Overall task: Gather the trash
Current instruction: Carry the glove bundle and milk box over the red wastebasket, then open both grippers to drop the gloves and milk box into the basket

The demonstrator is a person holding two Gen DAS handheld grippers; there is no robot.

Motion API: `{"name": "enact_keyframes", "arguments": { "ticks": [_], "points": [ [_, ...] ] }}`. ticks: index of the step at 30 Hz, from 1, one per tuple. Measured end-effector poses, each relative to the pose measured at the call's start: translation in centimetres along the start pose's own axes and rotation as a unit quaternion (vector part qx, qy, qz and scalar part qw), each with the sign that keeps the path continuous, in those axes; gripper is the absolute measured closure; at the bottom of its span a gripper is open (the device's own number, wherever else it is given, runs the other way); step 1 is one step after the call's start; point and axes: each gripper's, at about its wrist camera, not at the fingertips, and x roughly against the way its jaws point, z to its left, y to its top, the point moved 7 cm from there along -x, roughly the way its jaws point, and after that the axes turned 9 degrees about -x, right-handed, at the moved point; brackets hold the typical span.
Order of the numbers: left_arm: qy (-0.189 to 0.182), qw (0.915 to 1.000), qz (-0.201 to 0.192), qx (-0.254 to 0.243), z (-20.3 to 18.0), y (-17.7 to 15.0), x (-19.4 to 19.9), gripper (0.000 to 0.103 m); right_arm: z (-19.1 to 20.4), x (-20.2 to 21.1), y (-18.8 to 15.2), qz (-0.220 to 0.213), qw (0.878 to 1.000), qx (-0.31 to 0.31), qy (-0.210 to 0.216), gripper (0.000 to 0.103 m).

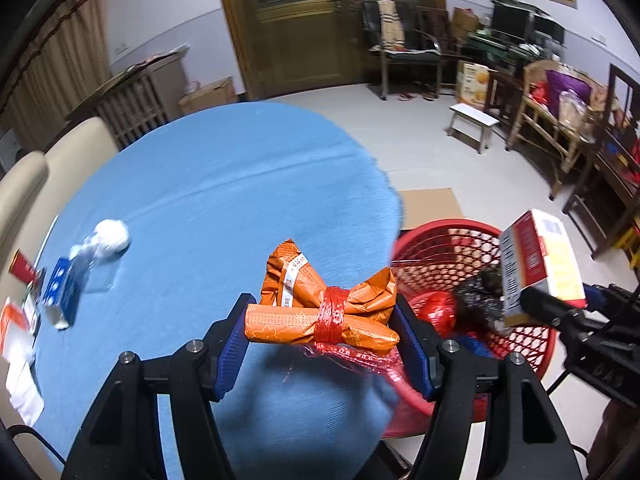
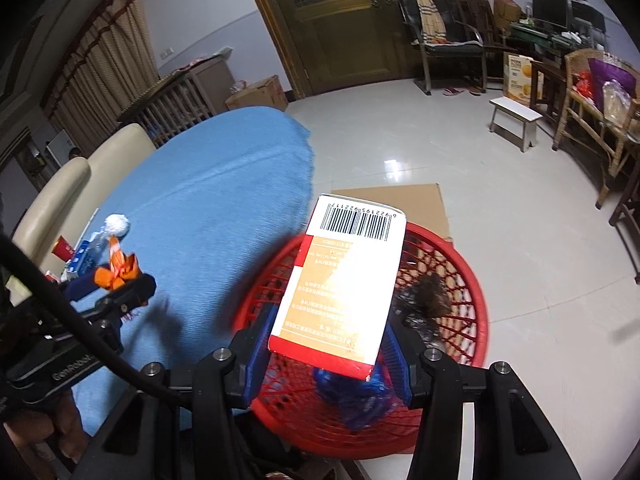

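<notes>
Right gripper (image 2: 326, 354) clamps the carton (image 2: 344, 284) directly above the red basket (image 2: 476, 300). Left gripper (image 1: 322, 330) clamps the orange bundle (image 1: 320, 304), long axis across the jaws, over the blue table's (image 1: 208, 184) edge, basket to its right.

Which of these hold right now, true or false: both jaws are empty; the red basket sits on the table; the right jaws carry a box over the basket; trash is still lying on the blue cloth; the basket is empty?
1. Both jaws are empty. False: the left gripper is shut on the orange wrapper bundle, and the right gripper on the box.
2. The red basket sits on the table. False: it stands on the floor beside the table.
3. The right jaws hold a box over the basket. True.
4. Trash remains on the blue cloth. True: a white paper ball and a blue carton, among others.
5. The basket is empty. False: bags already lie inside.
</notes>
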Motion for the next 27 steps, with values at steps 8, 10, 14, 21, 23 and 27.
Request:
{"name": "enact_keyframes", "arguments": {
  "ticks": [8, 10, 14, 21, 23, 27],
  "points": [
    [-0.020, 0.9995, 0.012, -0.019, -2.4, 0.7, -1.1, 0.034, -3.0, -0.5, -0.1, 0.015, 1.000, -0.003, -0.025, 0.050],
    [-0.022, 0.9994, 0.014, -0.025, -3.2, 1.0, -1.3, 0.034, -3.6, -0.5, -0.1, 0.017, 0.999, -0.006, -0.029, 0.050],
    [-0.026, 0.9990, 0.017, -0.033, -4.1, 1.3, -1.5, 0.034, -4.3, -0.8, -0.3, 0.023, 0.999, -0.011, -0.033, 0.050],
    [-0.032, 0.9984, 0.019, -0.044, -4.9, 1.8, -1.6, 0.034, -4.2, -1.1, -0.3, 0.028, 0.999, -0.009, -0.033, 0.049],
    [-0.032, 0.9983, 0.019, -0.046, -5.0, 1.8, -1.7, 0.034, -4.2, -1.3, -0.2, 0.029, 0.999, -0.007, -0.033, 0.049],
    [-0.032, 0.9982, 0.021, -0.046, -5.1, 1.9, -1.7, 0.034, -4.3, -1.7, -0.2, 0.031, 0.999, -0.006, -0.033, 0.049]
  ]
}}
